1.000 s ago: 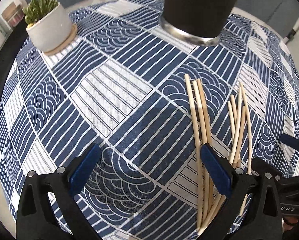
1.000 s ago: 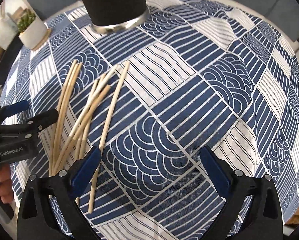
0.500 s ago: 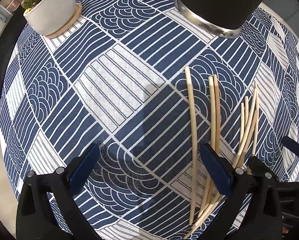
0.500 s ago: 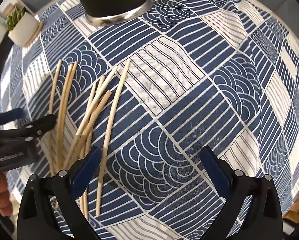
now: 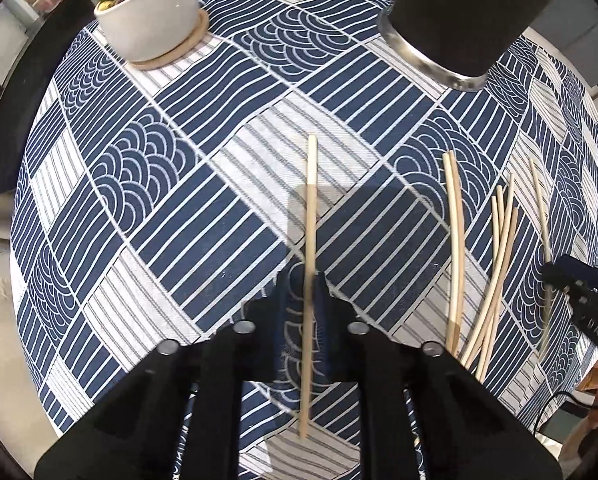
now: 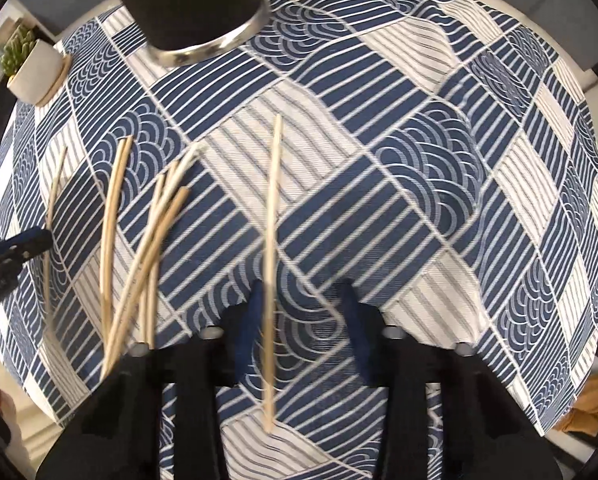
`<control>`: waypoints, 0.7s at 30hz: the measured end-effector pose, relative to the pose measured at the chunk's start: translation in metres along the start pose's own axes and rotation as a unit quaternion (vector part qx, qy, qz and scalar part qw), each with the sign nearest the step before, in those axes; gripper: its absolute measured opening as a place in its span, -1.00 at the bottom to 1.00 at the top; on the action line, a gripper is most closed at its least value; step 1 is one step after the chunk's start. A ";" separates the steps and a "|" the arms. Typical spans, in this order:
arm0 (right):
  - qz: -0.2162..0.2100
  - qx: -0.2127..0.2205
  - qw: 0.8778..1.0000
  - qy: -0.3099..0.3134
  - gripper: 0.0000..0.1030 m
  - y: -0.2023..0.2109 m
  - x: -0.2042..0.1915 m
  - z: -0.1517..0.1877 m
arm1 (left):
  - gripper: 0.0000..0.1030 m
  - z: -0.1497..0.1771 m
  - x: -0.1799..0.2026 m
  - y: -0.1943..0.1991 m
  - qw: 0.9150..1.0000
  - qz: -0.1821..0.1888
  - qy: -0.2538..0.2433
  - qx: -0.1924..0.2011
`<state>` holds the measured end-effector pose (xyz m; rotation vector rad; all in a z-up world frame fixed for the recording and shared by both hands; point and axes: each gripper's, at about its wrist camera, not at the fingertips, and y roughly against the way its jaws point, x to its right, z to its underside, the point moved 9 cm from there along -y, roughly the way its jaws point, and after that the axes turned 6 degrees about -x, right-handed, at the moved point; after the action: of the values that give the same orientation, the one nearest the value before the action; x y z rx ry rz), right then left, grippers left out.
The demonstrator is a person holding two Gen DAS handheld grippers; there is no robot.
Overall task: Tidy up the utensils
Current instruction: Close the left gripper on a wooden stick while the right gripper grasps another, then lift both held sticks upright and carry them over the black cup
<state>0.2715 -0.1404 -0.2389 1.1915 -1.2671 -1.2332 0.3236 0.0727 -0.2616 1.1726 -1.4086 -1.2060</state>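
Both tools, wide apart earlier, now closing: left tool (image 5: pixel 307 280) clenched on one chopstick (image 5: pixel 311 200); right tool (image 6: pixel 299 300) closing around another (image 6: pixel 273 208), pads not yet pressing. Pickup step. Next: carry sticks to black holder (image 5: pixel 467 12) at desk's far side.

Colours and patterns
Tablecloth (image 5: pixel 179 208): navy-white stripe and wave patches. Chopsticks (image 5: pixel 455 240): pale wood. Holder (image 5: pixel 467 12): black, silver rim.

You see a woven, matt cloth (image 5: pixel 203 216), pale bare-wood chopsticks (image 5: pixel 455 240), a matt black holder (image 5: pixel 471 4) with a shiny metal base, upper right.
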 end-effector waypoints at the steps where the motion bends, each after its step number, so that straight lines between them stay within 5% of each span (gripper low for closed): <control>1: -0.001 -0.003 1.000 -0.008 -0.70 0.001 0.007 0.000 | -0.81 0.001 -0.002 0.000 1.000 -0.001 0.001 0.002; 4: -0.012 -0.001 1.000 -0.022 -0.93 0.002 0.024 0.002 | -0.85 0.010 -0.010 0.003 1.000 -0.011 0.005 0.003; 21: -0.059 -0.004 0.992 -0.113 -0.91 0.003 0.125 0.059 | -0.90 0.076 -0.051 0.005 0.997 0.001 0.071 0.007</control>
<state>0.2055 -0.2620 -0.2361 1.1591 -1.3703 -1.4913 0.2545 0.1332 -0.2676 1.2419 -1.3136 -1.0893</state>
